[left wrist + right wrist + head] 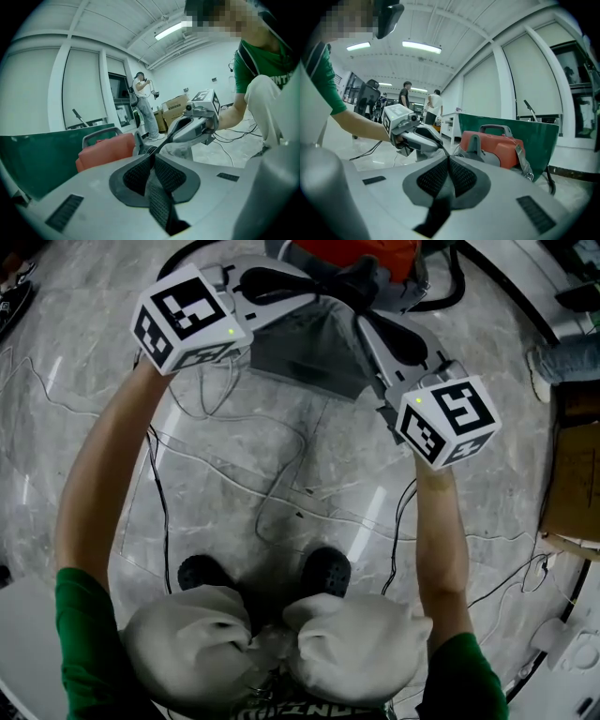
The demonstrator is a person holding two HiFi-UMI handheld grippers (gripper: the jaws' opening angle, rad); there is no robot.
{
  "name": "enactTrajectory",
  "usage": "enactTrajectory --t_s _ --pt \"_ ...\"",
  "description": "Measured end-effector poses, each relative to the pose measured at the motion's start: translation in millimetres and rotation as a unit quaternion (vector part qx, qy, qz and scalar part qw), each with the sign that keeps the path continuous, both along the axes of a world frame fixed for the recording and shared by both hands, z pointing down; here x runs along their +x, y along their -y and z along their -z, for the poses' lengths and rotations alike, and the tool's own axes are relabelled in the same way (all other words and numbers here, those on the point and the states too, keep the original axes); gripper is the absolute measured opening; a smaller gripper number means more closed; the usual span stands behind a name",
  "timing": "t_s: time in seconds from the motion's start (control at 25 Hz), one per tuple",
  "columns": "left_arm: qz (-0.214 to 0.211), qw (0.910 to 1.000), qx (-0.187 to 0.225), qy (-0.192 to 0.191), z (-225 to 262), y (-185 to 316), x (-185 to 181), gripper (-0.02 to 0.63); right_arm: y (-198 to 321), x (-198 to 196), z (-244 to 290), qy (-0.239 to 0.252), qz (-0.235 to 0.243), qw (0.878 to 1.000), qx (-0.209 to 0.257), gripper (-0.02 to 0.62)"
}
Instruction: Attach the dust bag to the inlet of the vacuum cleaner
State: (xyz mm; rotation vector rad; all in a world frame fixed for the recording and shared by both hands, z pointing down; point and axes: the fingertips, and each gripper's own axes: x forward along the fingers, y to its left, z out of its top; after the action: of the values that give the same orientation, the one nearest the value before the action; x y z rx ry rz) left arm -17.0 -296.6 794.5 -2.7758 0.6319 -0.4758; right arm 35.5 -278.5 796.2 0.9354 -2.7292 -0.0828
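The left gripper (349, 285) is held out at the left, its marker cube (187, 315) nearest the person. In the left gripper view its jaws (152, 154) are seen pressed together, with a thin grey layer caught between the pads (136, 176). This layer is taken to be the top edge of the dust bag (305, 357).

The grey bag is seen hanging between and below the two grippers, above the pale stone floor (281, 484), which is crossed by thin cables (281, 474). From the left gripper, the bag (180, 151) is seen just past the jaw tips, under the other gripper.

The right gripper (367, 320) is held at the right and angled toward the left one, so that the two tips are brought almost together. Its jaws (448, 157) are likewise closed, with grey material pinched between them.

The red vacuum cleaner (361, 254) is found just beyond the tips, on the far side of the bag. It is backed by a green panel (534, 136). The inlet cannot be made out.
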Motion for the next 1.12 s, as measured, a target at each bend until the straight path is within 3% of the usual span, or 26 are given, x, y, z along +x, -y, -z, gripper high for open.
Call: enactTrajectory --t_s 0.16,0.4,0.64,0.92,1.12 --pt "-0.01 0.9999 -0.002 0.004 -1.1 5.6 6.1 0.029 5.8 6.1 -2.1 0.011 -0.002 1.0 -0.007 0.015" --pt "-0.011 0.9983 -0.029 -0.05 -2.8 11.6 -3.8 0.029 17.1 -1.9 4.2 -0.016 0.022 1.0 -0.007 0.017" --pt "-0.026 0.9996 -0.004 -0.007 -1.9 21.6 12.1 0.032 22.3 15.1 -4.6 0.049 -0.011 0.998 -0.024 0.017" --pt "-0.012 0.9986 -0.02 -0.047 -4.3 31.8 5.8 0.032 38.8 9.9 0.7 0.009 0.005 1.0 -0.02 0.018" --pt "-0.014 0.9998 0.002 -0.013 -2.9 42.0 17.3 0.035 41.8 20.3 -2.3 0.036 -0.016 0.999 -0.019 0.017"
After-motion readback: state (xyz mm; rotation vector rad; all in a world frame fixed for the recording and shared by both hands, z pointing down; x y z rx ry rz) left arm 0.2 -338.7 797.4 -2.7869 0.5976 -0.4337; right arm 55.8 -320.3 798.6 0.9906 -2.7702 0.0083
